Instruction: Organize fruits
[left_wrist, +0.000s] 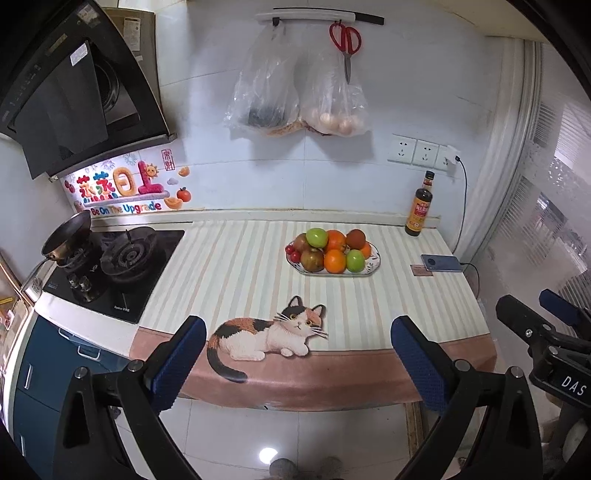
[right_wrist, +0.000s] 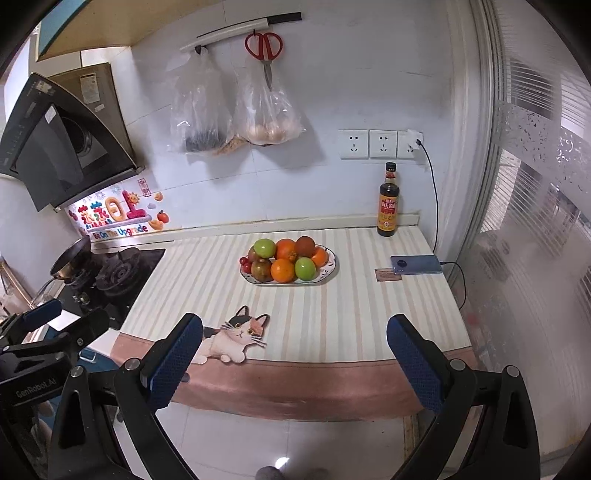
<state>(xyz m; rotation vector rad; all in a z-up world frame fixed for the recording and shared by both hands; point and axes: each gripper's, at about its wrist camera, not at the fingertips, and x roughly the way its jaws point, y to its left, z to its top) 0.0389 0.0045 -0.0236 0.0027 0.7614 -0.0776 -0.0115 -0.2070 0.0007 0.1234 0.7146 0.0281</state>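
Note:
A white patterned plate sits at the back middle of the striped counter. It holds piled fruit: green apples, oranges, dark red apples and small red cherries. My left gripper is open and empty, held off the counter's front edge, well short of the plate. My right gripper is also open and empty, beside it to the right. Each gripper shows at the other view's edge.
A soy sauce bottle stands at the back right. A phone on a charging cable lies right of the plate. A gas hob with a small pan is at the left. Bags and scissors hang on the wall.

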